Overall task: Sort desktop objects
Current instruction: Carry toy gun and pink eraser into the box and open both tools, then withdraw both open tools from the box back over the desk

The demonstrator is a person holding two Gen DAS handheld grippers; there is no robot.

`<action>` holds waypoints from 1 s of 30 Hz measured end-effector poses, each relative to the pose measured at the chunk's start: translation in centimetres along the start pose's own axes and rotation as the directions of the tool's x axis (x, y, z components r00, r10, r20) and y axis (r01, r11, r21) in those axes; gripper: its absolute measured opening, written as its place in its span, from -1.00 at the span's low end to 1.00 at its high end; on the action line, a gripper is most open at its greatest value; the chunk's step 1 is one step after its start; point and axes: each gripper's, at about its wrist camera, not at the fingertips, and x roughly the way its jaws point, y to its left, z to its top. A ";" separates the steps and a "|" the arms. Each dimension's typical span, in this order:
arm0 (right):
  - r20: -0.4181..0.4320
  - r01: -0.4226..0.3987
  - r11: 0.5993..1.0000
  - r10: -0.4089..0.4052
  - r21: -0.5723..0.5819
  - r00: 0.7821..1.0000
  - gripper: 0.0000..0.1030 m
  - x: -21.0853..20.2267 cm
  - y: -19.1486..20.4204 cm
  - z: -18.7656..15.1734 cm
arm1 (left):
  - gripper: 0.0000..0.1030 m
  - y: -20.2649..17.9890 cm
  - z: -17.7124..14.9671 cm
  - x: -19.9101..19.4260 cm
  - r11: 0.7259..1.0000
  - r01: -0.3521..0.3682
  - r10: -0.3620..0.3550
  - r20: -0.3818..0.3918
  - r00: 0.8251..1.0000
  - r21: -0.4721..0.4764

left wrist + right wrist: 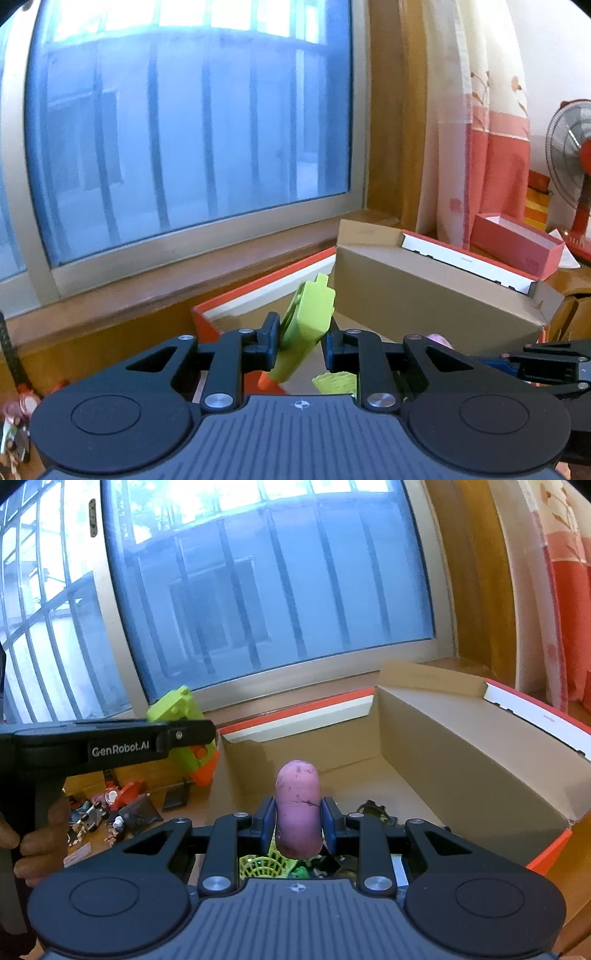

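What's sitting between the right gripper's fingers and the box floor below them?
In the right wrist view, the right gripper holds a purple sweet potato; beneath it lie a yellow-green mesh item and dark toys, above the cardboard box floor.

Matt cardboard box (461, 753), smooth plastic toy gun (308, 325) (lime), wooden sill (147, 295).

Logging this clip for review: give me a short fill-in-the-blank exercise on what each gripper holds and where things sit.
1. The left gripper is shut on a lime-green toy ____.
2. The right gripper grips a ____ sweet potato.
3. The sweet potato hangs above the open cardboard ____.
4. Small toys lie scattered on the desk on the ____ side of the right wrist view.

Missing words: gun; purple; box; left
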 end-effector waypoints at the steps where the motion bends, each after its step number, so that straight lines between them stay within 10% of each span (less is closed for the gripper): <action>1: -0.001 0.002 1.000 -0.002 0.003 1.000 -0.44 0.0 -0.2 0.0 | -0.50 -0.4 0.1 0.2 1.000 0.001 -0.001 0.003 1.000 0.010; 20: 0.007 0.045 0.998 -0.045 0.039 0.999 -0.30 -1.1 -2.1 -0.4 | -0.54 -3.8 -0.4 2.4 0.992 0.121 -0.118 -0.054 0.991 0.036; 30: 0.020 0.038 0.999 -0.038 0.006 0.999 0.01 -0.4 -0.8 0.1 | 0.02 -1.4 -1.4 0.0 0.997 0.075 -0.076 -0.035 0.996 -0.028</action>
